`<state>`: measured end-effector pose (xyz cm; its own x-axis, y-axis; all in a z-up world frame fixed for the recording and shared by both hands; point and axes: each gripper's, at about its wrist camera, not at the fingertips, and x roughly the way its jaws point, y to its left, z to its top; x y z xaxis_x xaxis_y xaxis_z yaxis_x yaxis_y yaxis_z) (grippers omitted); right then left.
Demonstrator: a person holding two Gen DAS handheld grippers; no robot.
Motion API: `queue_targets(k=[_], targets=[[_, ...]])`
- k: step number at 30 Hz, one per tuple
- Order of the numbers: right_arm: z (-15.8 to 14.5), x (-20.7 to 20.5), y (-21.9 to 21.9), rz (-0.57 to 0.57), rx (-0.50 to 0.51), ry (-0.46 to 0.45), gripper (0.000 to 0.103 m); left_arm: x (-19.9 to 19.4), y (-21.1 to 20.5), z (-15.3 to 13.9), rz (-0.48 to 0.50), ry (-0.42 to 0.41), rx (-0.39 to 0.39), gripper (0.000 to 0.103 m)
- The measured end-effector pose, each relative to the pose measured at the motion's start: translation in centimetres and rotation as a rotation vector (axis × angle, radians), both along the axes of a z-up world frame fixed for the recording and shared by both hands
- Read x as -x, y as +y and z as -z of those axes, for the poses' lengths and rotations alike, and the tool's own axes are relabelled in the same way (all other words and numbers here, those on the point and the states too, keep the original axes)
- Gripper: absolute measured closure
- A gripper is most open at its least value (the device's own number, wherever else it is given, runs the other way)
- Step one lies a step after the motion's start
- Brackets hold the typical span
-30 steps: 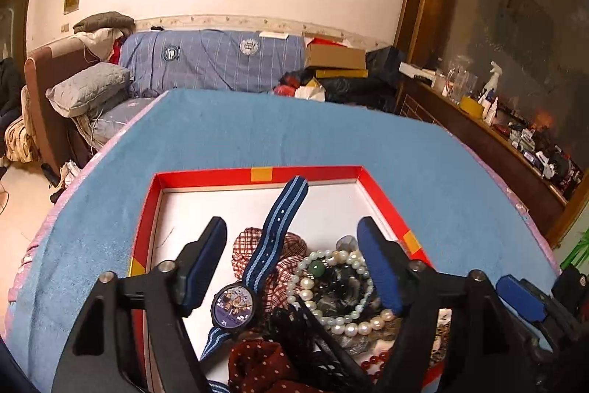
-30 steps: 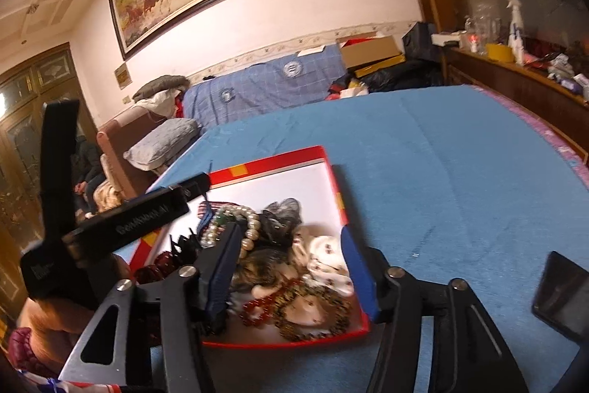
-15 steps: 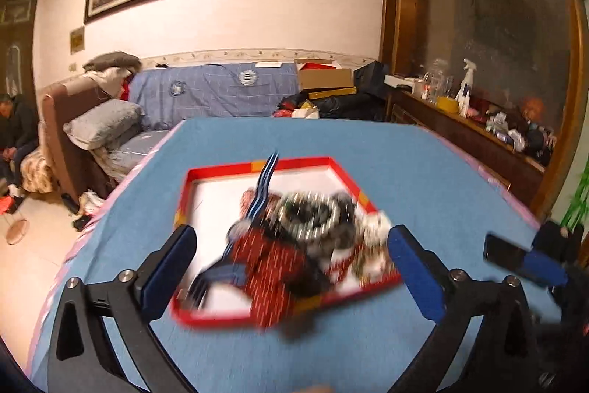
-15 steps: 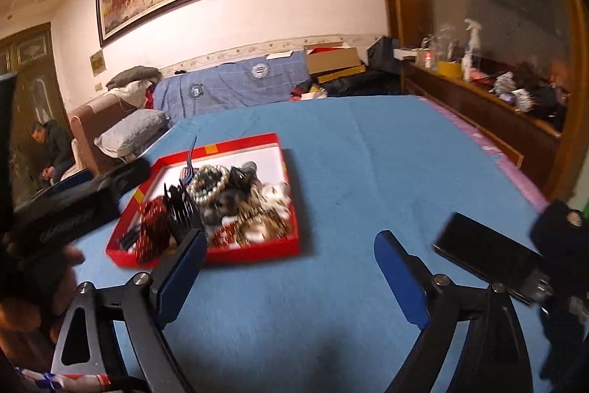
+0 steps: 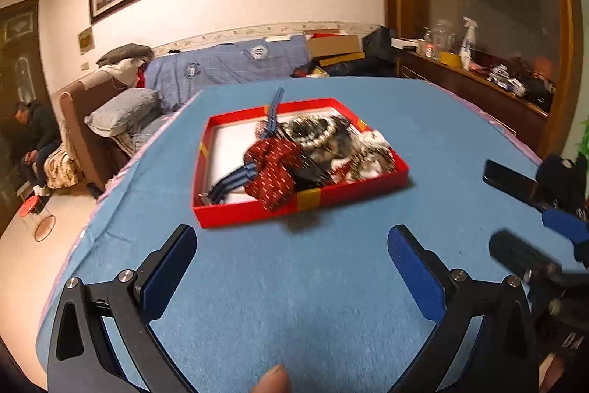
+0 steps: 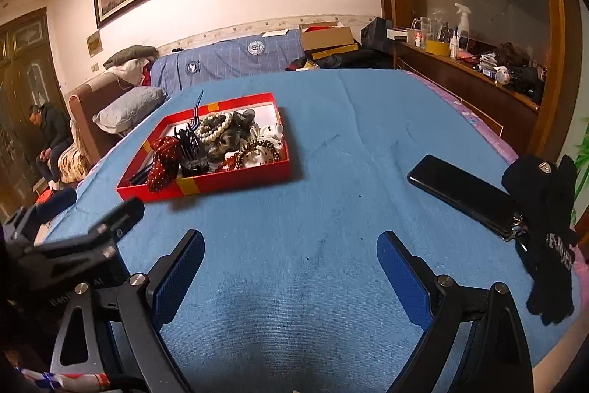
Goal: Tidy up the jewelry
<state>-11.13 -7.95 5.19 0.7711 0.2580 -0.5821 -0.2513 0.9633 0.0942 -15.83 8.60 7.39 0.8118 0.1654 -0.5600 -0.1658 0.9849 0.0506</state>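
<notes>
Jewelry point(image 6: 235, 139) heaped in red tray point(image 6: 206, 185)

Open blue cloth point(image 6: 294, 264) betw. grippers & red tray point(image 6: 206, 185): free passage. Right side blocked by black phone point(image 6: 464, 194) & black glove point(image 6: 548, 238), touching. Tray's left part bare.
</notes>
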Motion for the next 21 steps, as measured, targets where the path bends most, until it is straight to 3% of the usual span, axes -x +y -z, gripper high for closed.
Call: queue_targets(k=[5, 21], targets=[[-0.3, 0.5, 0.1, 0.002, -0.023, -0.004, 0.006, -0.2, -0.2, 0.1, -0.005, 0.017, -0.032, 0.0], [-0.2, -0.1, 1.1, -0.007, -0.008, 0.01, 0.006, -1.0, 0.7, 0.4, -0.029, 0.013, 0.0, 0.0]])
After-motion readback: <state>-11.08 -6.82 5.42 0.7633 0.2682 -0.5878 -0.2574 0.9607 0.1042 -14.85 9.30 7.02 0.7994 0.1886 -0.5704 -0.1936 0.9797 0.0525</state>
